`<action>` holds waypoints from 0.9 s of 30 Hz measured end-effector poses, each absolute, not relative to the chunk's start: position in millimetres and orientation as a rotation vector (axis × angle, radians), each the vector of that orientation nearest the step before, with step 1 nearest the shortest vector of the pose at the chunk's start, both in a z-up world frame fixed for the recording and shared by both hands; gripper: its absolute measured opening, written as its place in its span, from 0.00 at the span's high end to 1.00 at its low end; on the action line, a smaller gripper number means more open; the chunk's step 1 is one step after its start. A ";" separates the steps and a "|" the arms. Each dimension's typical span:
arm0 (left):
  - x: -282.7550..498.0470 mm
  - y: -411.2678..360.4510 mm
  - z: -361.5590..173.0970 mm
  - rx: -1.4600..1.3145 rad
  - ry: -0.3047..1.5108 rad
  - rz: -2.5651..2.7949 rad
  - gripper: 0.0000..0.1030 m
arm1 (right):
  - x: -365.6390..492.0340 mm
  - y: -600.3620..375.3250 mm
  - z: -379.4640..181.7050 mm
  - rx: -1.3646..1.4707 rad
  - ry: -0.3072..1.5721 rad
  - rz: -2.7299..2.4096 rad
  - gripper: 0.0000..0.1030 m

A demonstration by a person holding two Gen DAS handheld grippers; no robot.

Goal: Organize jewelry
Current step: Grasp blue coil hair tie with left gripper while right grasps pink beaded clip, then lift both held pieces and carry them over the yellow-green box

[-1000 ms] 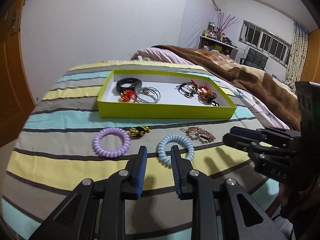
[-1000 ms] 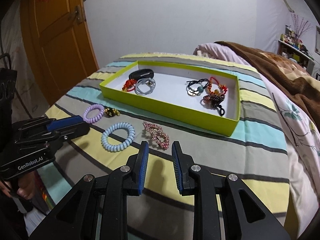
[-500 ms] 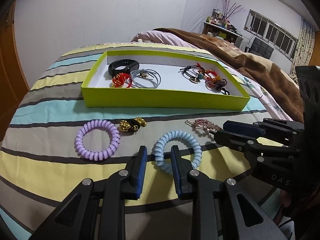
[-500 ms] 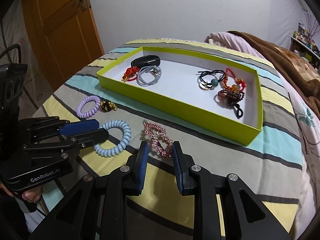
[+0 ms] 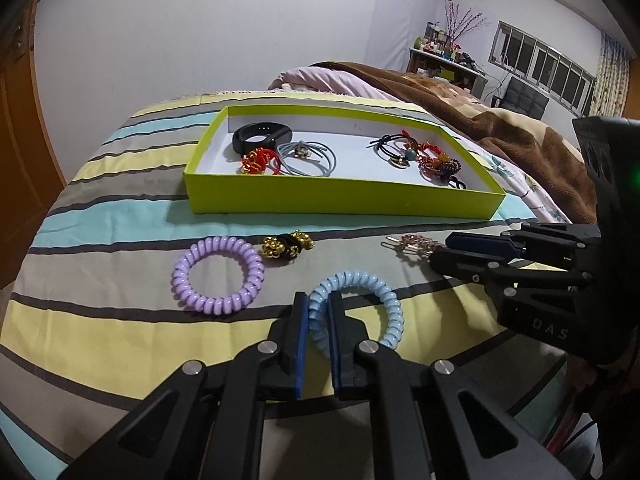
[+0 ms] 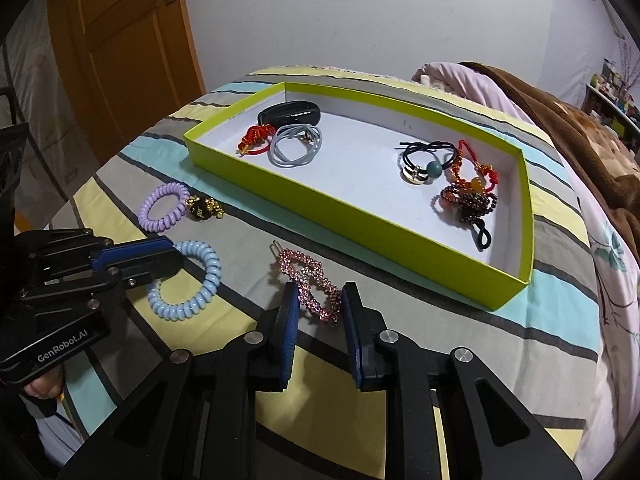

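On the striped bedspread, my left gripper (image 5: 318, 296) has its jaws closing, and the pads press on the near side of a blue spiral hair tie (image 5: 384, 300). In the right wrist view my right gripper (image 6: 319, 288) straddles the near end of a pink rhinestone hair clip (image 6: 306, 274). Its jaws are closing with a thin gap still showing at the right pad. A purple spiral hair tie (image 5: 218, 276) and a gold-beaded tie (image 5: 286, 246) lie left of them. Behind stands a lime-green box (image 5: 340, 196) with several hair ties and a black band (image 5: 260, 136) inside.
A brown blanket (image 5: 500, 128) and a pink pillow (image 5: 320, 80) lie behind the box to the right. A wooden door (image 6: 120, 40) stands at the left past the bed's edge. A hand (image 6: 40, 390) grips the left gripper's handle.
The left jaws have narrowed onto the blue spiral hair tie. The right gripper has moved forward and down until its fingers flank the pink clip, and its jaws have narrowed a little.
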State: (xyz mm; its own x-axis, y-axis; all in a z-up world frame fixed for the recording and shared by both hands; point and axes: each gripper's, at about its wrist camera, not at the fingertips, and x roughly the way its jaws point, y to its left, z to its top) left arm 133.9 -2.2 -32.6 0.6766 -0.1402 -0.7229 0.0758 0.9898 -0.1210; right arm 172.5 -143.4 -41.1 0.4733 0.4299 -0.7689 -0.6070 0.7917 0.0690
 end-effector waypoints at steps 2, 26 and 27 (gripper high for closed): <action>132.0 -0.1 -31.7 -0.090 0.813 -0.120 0.91 | 170.9 -145.2 -40.3 -0.218 0.867 0.637 0.79; 93.3 5.9 12.2 -0.106 0.690 -0.111 0.91 | 118.2 -181.0 6.7 -0.077 0.743 0.559 0.79; 92.8 6.1 14.8 -0.106 0.683 -0.110 0.91 | 116.3 -181.9 9.4 -0.076 0.737 0.559 0.79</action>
State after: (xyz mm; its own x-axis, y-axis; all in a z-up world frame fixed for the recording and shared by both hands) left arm 92.8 6.1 14.8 0.7704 -0.1355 -0.6230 0.0663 0.9889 -0.1330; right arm 116.3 -181.9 9.4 0.6022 0.4556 -0.6555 -0.5080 0.8522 0.1256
